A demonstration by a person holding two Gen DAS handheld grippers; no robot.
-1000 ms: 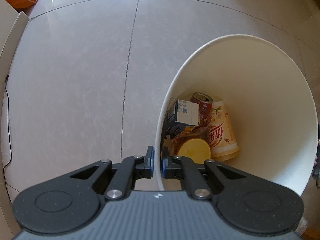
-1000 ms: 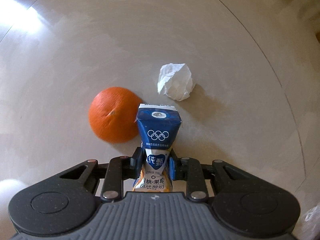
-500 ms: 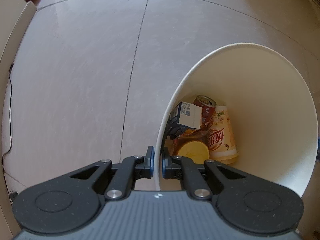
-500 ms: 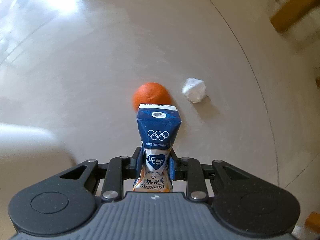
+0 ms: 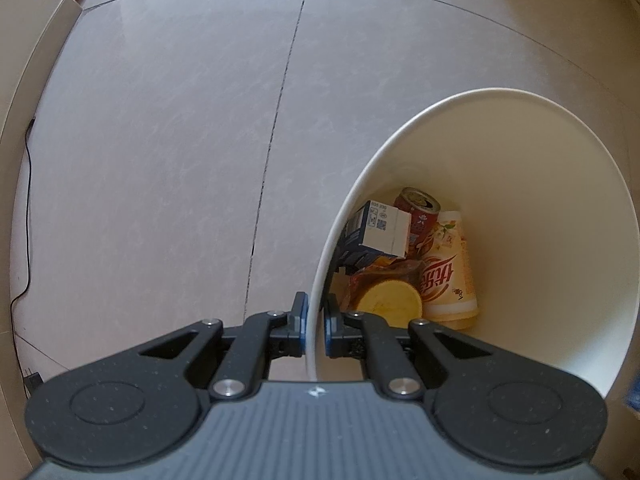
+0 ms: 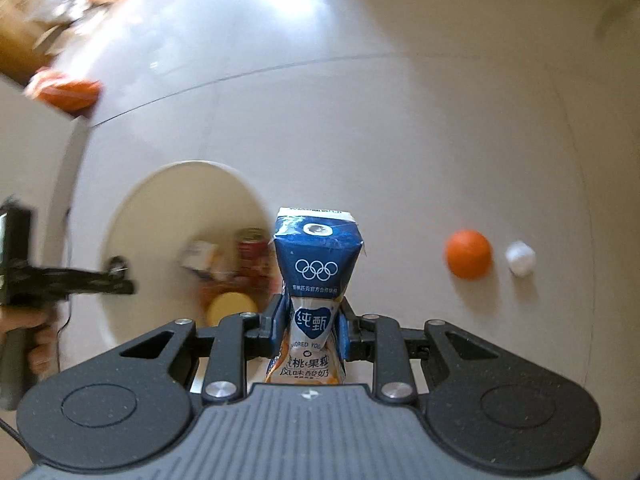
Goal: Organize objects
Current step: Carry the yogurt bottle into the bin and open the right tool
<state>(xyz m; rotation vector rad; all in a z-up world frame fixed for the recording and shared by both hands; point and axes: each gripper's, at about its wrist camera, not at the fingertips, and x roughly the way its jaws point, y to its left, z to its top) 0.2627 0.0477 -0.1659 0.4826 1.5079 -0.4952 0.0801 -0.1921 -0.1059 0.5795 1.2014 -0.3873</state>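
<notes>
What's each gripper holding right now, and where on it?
The right gripper pinches the blue yogurt carton at its squeezed waist, top pointing away. The left gripper is clamped on the white bin's rim, one finger inside, one outside.

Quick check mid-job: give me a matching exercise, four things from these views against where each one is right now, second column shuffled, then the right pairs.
Things:
1. yogurt carton
2. orange
3. red can
4. white bin

Places:
A. lying inside the bin
B. rim pinched by the left claw
C. on the floor beside the crumpled tissue
D. clamped in the right claw

Pairs: 1-D, 2-C, 3-A, 4-B
</notes>
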